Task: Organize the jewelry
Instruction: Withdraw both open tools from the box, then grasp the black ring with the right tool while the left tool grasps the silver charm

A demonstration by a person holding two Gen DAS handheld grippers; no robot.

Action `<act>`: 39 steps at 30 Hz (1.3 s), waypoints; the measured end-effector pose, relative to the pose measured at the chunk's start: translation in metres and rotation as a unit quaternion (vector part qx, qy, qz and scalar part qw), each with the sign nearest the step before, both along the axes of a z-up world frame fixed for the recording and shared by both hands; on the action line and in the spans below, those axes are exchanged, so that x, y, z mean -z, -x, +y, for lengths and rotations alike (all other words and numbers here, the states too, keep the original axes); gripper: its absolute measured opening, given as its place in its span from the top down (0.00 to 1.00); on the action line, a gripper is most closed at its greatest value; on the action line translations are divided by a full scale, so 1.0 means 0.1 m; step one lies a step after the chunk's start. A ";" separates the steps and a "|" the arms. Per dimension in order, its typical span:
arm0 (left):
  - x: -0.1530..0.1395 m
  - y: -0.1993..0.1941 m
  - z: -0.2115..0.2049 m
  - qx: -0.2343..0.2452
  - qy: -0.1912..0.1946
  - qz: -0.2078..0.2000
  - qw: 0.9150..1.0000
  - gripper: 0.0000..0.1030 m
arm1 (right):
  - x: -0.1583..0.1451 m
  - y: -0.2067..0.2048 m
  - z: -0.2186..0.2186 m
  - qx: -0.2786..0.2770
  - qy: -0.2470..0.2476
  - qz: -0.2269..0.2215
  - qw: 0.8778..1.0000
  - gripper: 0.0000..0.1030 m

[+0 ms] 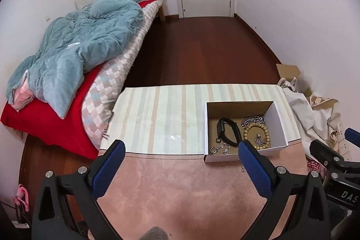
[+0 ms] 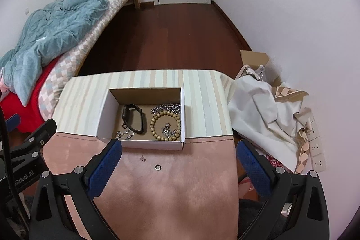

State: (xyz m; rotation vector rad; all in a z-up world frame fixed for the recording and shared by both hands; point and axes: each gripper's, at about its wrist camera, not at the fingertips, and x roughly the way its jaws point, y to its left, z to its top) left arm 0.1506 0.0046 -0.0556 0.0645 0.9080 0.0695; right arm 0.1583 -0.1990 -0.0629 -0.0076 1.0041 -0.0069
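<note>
Bedroom floor of dark wood lay beyond a counter covered in striped and pink cloth. From the left wrist view, the left hand-held gripper stood wide and empty above the pink cloth, near a white box holding a black watch, bead bracelet and silver chain.

From the right wrist view, the right hand-held gripper was also wide and empty. Between its fingers, a small ring and tiny earring lay on the cloth, just outside the box.

Left gripper spread wide (holding nothing), right gripper likewise, side by side
</note>
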 end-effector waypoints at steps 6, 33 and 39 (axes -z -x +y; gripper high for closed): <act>-0.23 0.25 0.00 0.001 -0.001 -0.024 1.000 0.01 | -0.27 0.26 -0.01 0.002 0.000 -0.025 1.000 0.00; 1.33 0.32 0.40 -0.099 -0.100 0.078 0.987 0.01 | 1.40 0.30 0.04 -0.026 -0.086 0.026 0.996 0.48; 1.62 0.21 0.47 -0.103 -0.102 0.101 0.984 0.01 | 1.80 0.09 0.25 -0.050 -0.054 0.037 0.997 0.48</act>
